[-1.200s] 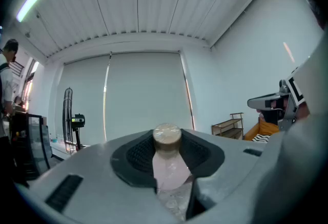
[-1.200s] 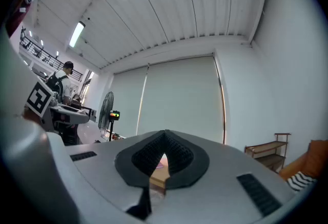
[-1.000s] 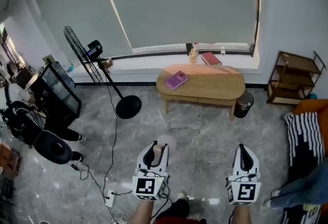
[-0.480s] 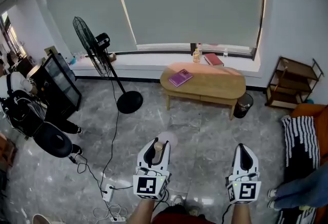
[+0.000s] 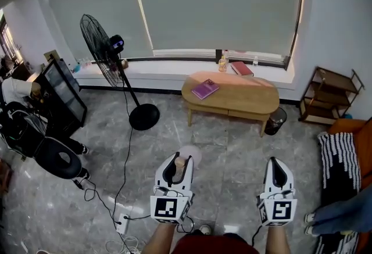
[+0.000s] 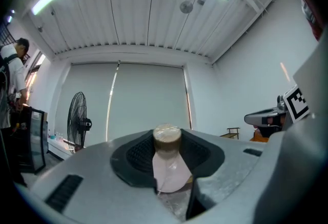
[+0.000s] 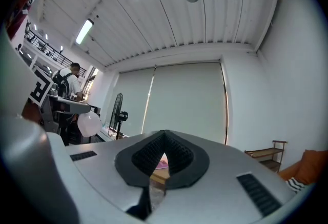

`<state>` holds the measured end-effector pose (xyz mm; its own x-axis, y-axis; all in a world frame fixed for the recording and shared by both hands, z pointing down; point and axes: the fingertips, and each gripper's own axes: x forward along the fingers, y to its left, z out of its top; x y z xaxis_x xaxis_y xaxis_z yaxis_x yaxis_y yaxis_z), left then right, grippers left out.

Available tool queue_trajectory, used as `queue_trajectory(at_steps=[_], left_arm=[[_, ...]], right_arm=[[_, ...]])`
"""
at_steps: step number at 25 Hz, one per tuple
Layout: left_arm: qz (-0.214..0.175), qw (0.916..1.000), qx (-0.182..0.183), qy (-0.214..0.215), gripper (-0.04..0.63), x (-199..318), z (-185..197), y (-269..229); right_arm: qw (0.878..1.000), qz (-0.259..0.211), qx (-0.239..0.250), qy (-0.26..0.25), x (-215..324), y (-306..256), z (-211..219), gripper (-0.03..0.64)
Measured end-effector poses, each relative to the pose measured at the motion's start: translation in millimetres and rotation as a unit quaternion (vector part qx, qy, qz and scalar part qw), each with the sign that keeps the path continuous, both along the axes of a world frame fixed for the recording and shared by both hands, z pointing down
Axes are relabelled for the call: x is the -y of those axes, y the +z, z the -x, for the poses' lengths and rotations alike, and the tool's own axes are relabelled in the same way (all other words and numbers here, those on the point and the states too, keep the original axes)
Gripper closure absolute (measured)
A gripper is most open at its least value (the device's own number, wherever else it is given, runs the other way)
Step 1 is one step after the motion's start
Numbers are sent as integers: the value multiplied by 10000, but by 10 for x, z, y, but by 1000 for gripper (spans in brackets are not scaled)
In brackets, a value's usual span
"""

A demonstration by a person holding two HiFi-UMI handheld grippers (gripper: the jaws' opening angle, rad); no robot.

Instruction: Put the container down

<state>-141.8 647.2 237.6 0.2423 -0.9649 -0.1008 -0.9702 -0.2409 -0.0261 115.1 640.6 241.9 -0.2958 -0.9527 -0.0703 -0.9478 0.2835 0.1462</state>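
My left gripper [image 5: 177, 160] is shut on the container [image 5: 190, 156], a pale pink round-bodied flask with a brown cork-like cap. In the left gripper view the container [image 6: 167, 167] stands cap up between the dark pads, its neck gripped. In the right gripper view its round body [image 7: 89, 123] hangs below the left gripper. My right gripper [image 5: 274, 165] is held level beside the left one; its pads meet at the tips with nothing between them [image 7: 164, 136]. Both are above the grey stone floor, well short of the oval wooden table [image 5: 247, 96].
A purple book [image 5: 203, 89] lies on the table; a red book [image 5: 240, 68] and a small bottle [image 5: 221, 64] are on the sill behind. A standing fan [image 5: 103, 50] with cable is at left, a bin [image 5: 275, 119] and a wooden shelf [image 5: 329, 96] at right.
The view has moved forward across the floor and turned a little, so the fan and table sit differently in it. Both grippers keep their places; the flask stays gripped.
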Motion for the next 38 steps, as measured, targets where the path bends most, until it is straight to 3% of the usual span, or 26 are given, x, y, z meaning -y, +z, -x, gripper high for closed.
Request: queue_trajectory(at_steps=[5, 12, 30, 38], left_arm=[[-78, 9999, -74, 20, 451, 133, 117, -30], [63, 10000, -8, 27, 451, 546, 84, 46], [218, 9995, 14, -236, 450, 2321, -541, 158], [314, 9990, 52, -310, 449, 2875, -1014, 263]], right_arm=[[9999, -6, -100, -134, 164, 9, 190, 620], [9998, 143, -57, -87, 600, 132, 143, 620], [9995, 232, 168, 119, 2387, 283, -665, 620], [9991, 315, 282, 55, 2958, 383, -1143, 620]])
